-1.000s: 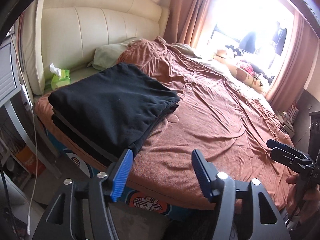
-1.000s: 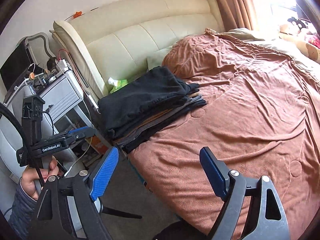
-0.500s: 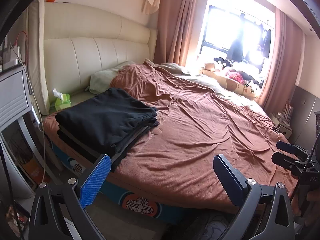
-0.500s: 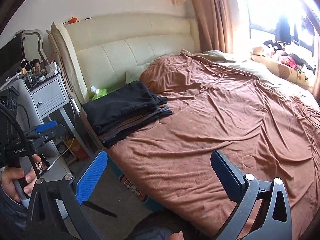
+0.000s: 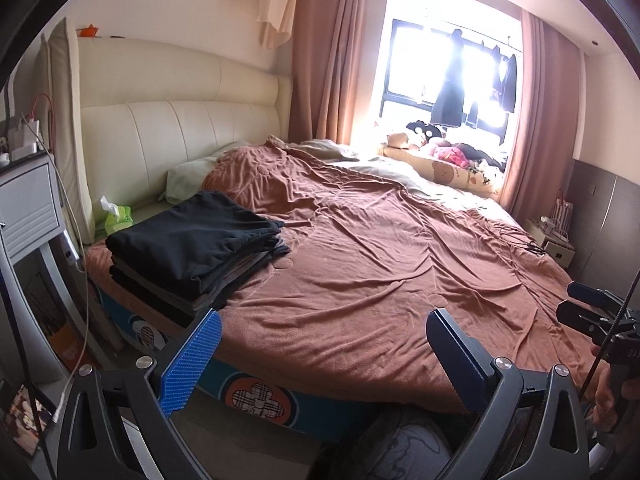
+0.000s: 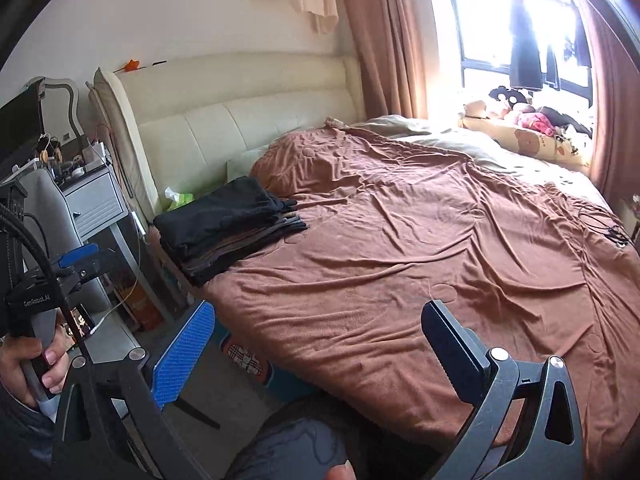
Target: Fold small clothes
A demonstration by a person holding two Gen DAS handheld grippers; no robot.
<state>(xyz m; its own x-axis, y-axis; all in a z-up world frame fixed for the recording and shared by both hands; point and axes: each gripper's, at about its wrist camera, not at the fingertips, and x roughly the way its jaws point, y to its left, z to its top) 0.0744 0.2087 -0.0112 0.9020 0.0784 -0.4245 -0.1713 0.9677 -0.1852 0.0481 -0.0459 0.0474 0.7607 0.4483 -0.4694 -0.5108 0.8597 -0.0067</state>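
A: Where are the clothes?
B: One dark folded stack (image 5: 192,248) sits at the bed's (image 5: 380,280) near corner by the headboard, its side flush with the mattress edge, tissues (image 5: 118,216) just behind.
A: Room to work?
B: The brown blanket lies bare from the stack to the window.
A: Grippers?
B: Two: left hand-held gripper (image 5: 320,356) and right hand-held gripper (image 6: 316,348), both spread wide, holding nothing.

A home bedroom: a wide bed (image 5: 380,280) with a padded cream headboard (image 5: 180,128) at the far left, curtains (image 5: 332,52) flanking the far window (image 5: 448,72), and a nightstand (image 6: 94,204) on the left.
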